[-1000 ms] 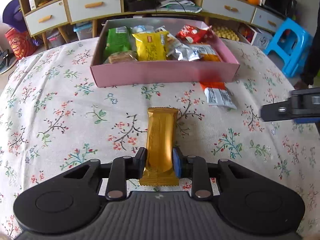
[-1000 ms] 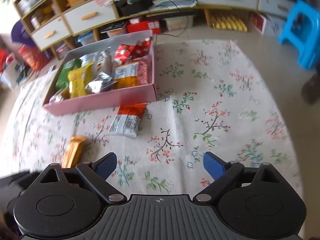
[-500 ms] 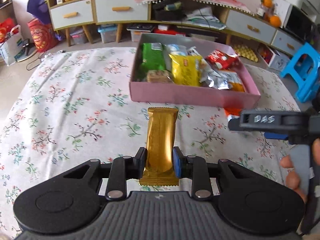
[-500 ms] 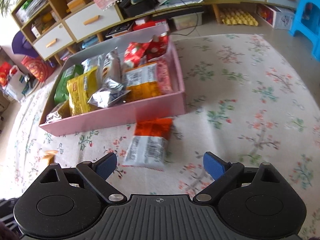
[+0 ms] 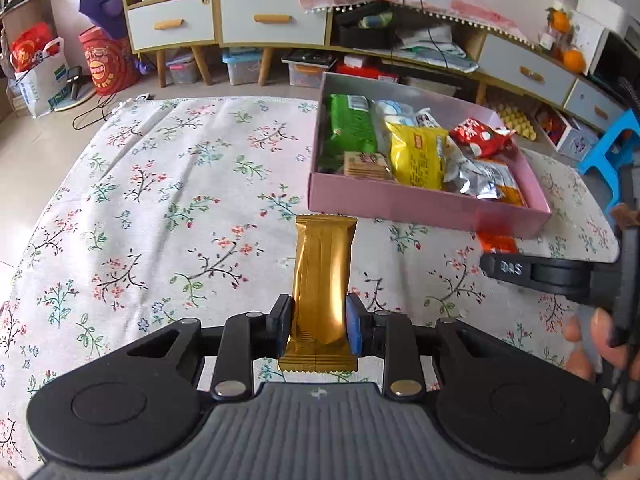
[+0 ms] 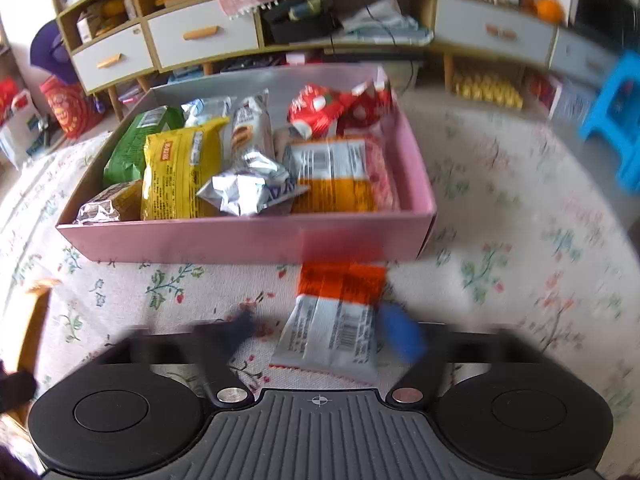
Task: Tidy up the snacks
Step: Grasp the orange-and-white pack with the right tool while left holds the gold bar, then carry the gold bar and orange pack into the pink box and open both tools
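- Left gripper [image 5: 319, 322]: jaws clamped on the gold bar [image 5: 322, 280] near its lower end. Bar sticks out forward over the floral cloth [image 5: 160, 184]; its near crimped edge overlaps the gripper body.
- Right gripper [image 6: 324, 330]: jaws closing, heavily motion-blurred. The orange-and-white packet [image 6: 334, 316] lies between them on the cloth, just in front of the pink box [image 6: 248, 238].
- Right blue pad [image 6: 402, 334] looks to be at the packet's right edge. Left finger is a dark smear standing off the packet's left edge. Can't confirm pressing contact from this frame.
- Packet's near edge runs up to the gripper body. In the left wrist view only its orange top [image 5: 497, 242] shows; the rest is behind the right gripper's black arm [image 5: 536, 272].
- Pink box holds a green pack [image 6: 138, 140], yellow pack [image 6: 182, 168], silver wrappers [image 6: 248, 188], red packs [image 6: 320, 110] and an orange-and-white packet [image 6: 336, 176]. Contents overlap, so lower items are partly hidden.
- Box front wall shows a red smear right above the packet; blur or reflection, can't tell which.
- Person's fingers [image 5: 604, 340] show at the right edge of the left view, cut off by the frame.
- Gold bar also shows at the far left of the right view, blurred and cropped.
- Background cabinet and blue stool [image 6: 612, 120] are blurred in the right view.
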`<state>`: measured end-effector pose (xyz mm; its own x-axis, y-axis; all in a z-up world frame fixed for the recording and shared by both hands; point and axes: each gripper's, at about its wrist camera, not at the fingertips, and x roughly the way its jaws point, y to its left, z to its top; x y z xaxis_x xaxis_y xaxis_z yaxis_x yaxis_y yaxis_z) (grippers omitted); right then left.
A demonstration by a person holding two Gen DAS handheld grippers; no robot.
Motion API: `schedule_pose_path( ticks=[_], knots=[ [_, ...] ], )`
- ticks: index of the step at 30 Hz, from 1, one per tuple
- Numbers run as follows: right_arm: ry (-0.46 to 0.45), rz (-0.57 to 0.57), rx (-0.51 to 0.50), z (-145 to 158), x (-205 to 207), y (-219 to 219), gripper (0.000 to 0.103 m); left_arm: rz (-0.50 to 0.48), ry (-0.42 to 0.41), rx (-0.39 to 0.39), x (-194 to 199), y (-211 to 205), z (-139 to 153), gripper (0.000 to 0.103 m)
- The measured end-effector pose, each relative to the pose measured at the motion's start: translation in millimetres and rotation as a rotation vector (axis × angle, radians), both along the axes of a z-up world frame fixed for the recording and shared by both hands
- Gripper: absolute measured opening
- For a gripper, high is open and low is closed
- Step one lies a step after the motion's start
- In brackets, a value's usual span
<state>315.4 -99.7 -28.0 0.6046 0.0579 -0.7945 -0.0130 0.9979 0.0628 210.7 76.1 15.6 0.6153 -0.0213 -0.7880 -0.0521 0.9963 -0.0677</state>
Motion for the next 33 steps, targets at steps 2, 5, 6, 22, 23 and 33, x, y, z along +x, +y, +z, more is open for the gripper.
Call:
schedule_pose_path(
  ticks=[2,5,6,22,23,33],
  knots=[
    [0.041,-0.013,0.090,8.2,-5.2,-3.0,0.038,0.008,-0.007,-0.018,1.6,4.9,3.7,0.026],
    [0.038,-0.004,0.175,30.0,-22.3,-3.1,0.038,0.023,-0.023,-0.040,2.9,10.9,10.0,0.026],
    [0.049,-0.007,0.209,35.7,-26.1,-6.3,0.038,0.027,-0.030,-0.046,2.7,12.8,11.9,0.026],
    [0.025,-0.110,0.378,63.2,-15.8,-66.4,0.038,0.039,-0.085,-0.100,34.2,6.7,28.6,0.026],
    [0.026,-0.116,0.374,62.0,-11.1,-67.6,0.038,0.036,-0.087,-0.090,39.9,3.9,28.7,0.026],
    [0.014,-0.152,0.476,62.5,33.1,-86.0,0.038,0.019,-0.096,-0.112,96.3,-12.3,21.4,0.026]
  ],
)
